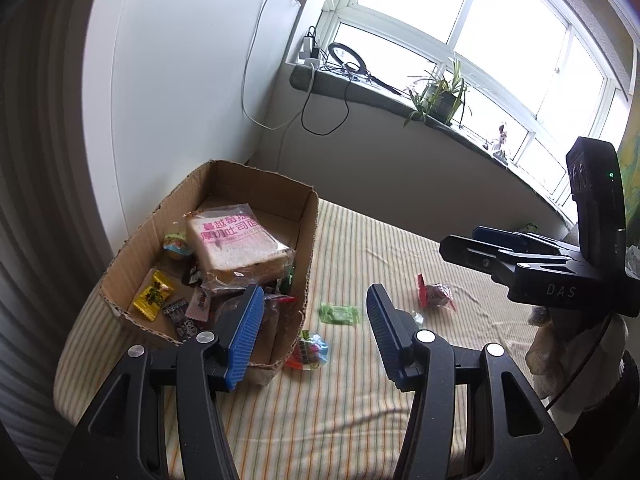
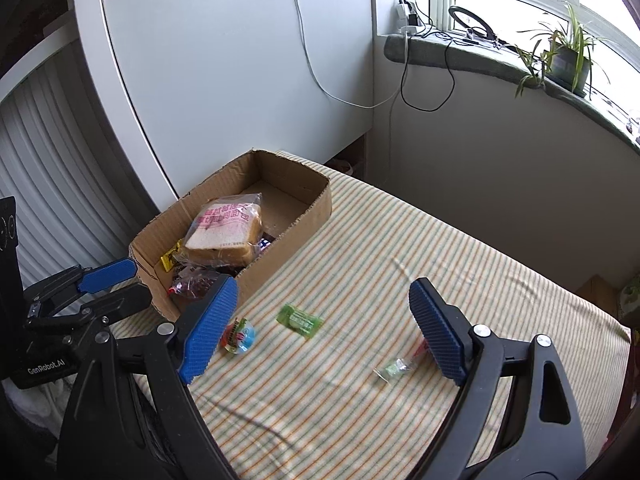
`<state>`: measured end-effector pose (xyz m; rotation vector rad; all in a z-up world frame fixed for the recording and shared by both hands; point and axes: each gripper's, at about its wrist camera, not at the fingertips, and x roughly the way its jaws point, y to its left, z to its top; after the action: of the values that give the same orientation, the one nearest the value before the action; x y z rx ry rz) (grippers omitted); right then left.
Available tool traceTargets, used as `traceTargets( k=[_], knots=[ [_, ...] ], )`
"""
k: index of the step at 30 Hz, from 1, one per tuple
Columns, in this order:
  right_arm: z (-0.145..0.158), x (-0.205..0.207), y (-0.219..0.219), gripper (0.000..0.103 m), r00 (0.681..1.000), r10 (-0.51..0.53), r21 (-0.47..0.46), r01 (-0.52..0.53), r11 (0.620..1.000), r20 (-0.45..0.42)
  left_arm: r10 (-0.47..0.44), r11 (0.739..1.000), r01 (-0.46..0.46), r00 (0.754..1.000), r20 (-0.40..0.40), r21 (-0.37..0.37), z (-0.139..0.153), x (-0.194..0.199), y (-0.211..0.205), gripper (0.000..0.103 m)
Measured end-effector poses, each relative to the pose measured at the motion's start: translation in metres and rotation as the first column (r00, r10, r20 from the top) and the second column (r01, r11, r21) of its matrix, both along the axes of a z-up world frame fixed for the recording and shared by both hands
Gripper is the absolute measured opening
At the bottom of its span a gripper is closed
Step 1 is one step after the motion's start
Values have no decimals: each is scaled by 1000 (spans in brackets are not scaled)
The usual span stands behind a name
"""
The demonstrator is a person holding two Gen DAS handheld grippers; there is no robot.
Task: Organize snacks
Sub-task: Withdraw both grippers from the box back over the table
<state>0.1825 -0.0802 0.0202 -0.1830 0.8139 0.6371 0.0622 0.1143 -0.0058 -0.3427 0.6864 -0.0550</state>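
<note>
The near corner of the cardboard box (image 1: 304, 236) is covered by the left gripper's blue pad in the left wrist view, and the small dark packets beneath the bagged bread slice (image 1: 236, 240) cannot be made out. Inside the box the bread is seen lying on top, with a yellow candy (image 1: 154, 295) and a round sweet (image 1: 176, 245) beside it. On the striped cloth (image 2: 400, 248) outside — near the box wall — a green packet (image 2: 300, 319), a colourful round sweet (image 2: 239, 334) and a clear wrapper (image 2: 396, 368) are spread apart; a red packet (image 1: 434, 295) lies farther off. The left gripper (image 1: 316, 332) and right gripper (image 2: 320, 328) are both spread wide, nothing held.
</note>
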Motion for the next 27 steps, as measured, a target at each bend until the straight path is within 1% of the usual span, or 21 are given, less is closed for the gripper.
traceTargets(
  k=[3, 8, 11, 15, 18, 22, 23, 25, 27],
  knots=[
    [-8, -3, -24, 90, 1000, -7, 11, 7, 1000, -4, -8, 1000, 8, 1000, -1, 10, -5, -5, -9, 53],
    [-25, -13, -58, 90, 998, -58, -15, 58, 998, 19, -34, 999, 35, 999, -14, 13, -16, -13, -22, 53],
    [-38, -20, -75, 90, 997, -73, -28, 73, 997, 21, -48, 999, 48, 998, -39, -4, -27, -19, -31, 53],
    [-53, -25, -86, 90, 997, -82, -53, 82, 995, 15, -66, 998, 64, 994, -90, -29, -46, -18, -44, 52],
    [-63, -23, -92, 90, 998, -69, -37, 68, 997, -13, -63, 997, 59, 991, -117, -40, -57, -14, -52, 52],
    [-75, -20, -92, 89, 998, -41, -21, 40, 999, -50, -45, 999, 41, 989, -142, -33, -67, -10, -60, 52],
    [-77, -19, -91, 88, 998, -34, -17, 33, 999, -58, -36, 999, 31, 988, -149, -33, -70, -9, -60, 52],
    [-83, -17, -90, 79, 997, -16, -9, 16, 1000, -81, -13, 999, 7, 987, -160, -36, -76, -6, -59, 52],
    [-89, -13, -90, 73, 994, 4, 3, -4, 1000, -112, 5, 999, -14, 985, -175, -47, -81, -2, -57, 52]
  ],
)
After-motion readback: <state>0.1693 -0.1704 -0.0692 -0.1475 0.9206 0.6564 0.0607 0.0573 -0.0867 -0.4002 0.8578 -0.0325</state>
